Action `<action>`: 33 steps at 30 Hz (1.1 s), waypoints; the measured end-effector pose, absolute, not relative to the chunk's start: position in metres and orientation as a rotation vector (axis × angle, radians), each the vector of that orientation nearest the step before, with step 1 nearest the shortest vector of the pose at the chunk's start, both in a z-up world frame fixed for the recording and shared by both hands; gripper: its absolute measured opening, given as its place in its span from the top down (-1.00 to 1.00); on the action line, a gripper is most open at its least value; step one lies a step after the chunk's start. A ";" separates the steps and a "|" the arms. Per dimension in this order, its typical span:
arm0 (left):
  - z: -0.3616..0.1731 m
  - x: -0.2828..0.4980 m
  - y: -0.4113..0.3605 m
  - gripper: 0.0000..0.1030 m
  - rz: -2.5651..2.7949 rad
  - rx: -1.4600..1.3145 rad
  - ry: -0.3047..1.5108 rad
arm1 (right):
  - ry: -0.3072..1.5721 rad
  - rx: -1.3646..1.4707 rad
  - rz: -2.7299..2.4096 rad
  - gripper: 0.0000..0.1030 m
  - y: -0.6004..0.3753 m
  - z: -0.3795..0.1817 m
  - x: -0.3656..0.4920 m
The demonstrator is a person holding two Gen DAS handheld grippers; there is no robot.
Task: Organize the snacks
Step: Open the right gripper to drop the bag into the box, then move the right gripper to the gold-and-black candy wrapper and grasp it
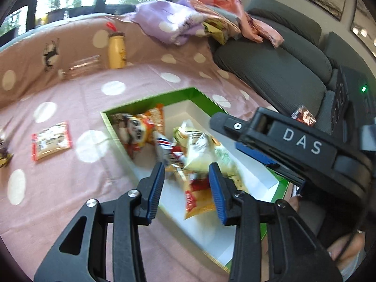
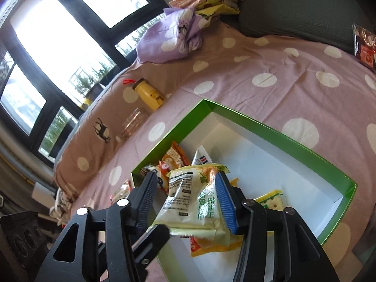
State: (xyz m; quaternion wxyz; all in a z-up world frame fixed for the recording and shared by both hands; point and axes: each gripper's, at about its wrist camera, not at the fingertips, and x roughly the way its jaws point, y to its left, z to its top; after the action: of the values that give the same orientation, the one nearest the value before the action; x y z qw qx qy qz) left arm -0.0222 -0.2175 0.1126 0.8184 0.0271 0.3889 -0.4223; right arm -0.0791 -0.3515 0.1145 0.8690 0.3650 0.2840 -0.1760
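Both wrist cameras are looking steeply down along their gripper fingers, hovering close over the green-rimmed box (image 1: pixel 202 95) (image 2: pixel 277 130) on the polka-dot bedspread (image 1: pixel 70 164) (image 2: pixel 270 58). Both are sharing the box, yellow bottle (image 1: pixel 116 51) (image 2: pixel 149 94) and window.

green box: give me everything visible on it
The green box is a shallow, open rectangular tray, glossy green outside and on the rim, white inside, card-like. It lies flat on the pink polka-dot cloth. Snack packets are piled at one end; the rest of its floor is bare. No lid in view.
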 end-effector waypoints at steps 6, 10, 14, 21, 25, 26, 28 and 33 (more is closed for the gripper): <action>0.123 -0.024 -0.168 -0.35 -0.777 0.082 0.783 | 0.569 0.740 -0.345 -0.42 -0.342 0.122 -0.076; 0.120 -0.020 -0.124 -0.56 -0.651 0.059 0.769 | 0.563 0.714 -0.336 -0.47 -0.333 0.126 -0.075; 0.114 -0.015 -0.076 -0.60 -0.522 -0.001 0.773 | 0.579 0.650 -0.328 -0.58 -0.318 0.130 -0.068; 0.098 -0.003 -0.014 -0.80 -0.362 -0.137 0.782 | 0.639 0.501 -0.265 -0.65 -0.270 0.132 -0.045; 0.094 0.005 0.015 -0.80 -0.286 -0.203 0.787 | 0.677 0.438 -0.226 -0.65 -0.241 0.127 -0.033; 0.095 0.005 0.023 -0.80 -0.256 -0.211 0.778 | 0.691 0.425 -0.208 -0.65 -0.234 0.125 -0.029; 0.097 0.005 0.036 -0.80 -0.217 -0.222 0.760 | 0.721 0.394 -0.178 -0.65 -0.219 0.121 -0.021; 0.097 0.007 0.065 -0.80 -0.130 -0.265 0.758 | 0.760 0.316 -0.131 -0.65 -0.185 0.116 -0.006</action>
State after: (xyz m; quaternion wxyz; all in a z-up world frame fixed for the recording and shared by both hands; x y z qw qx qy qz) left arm 0.0075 0.0655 0.0969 0.9184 -0.1289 0.3688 -0.0634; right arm -0.0061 -0.1852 0.1161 0.9144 0.1533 0.3692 -0.0638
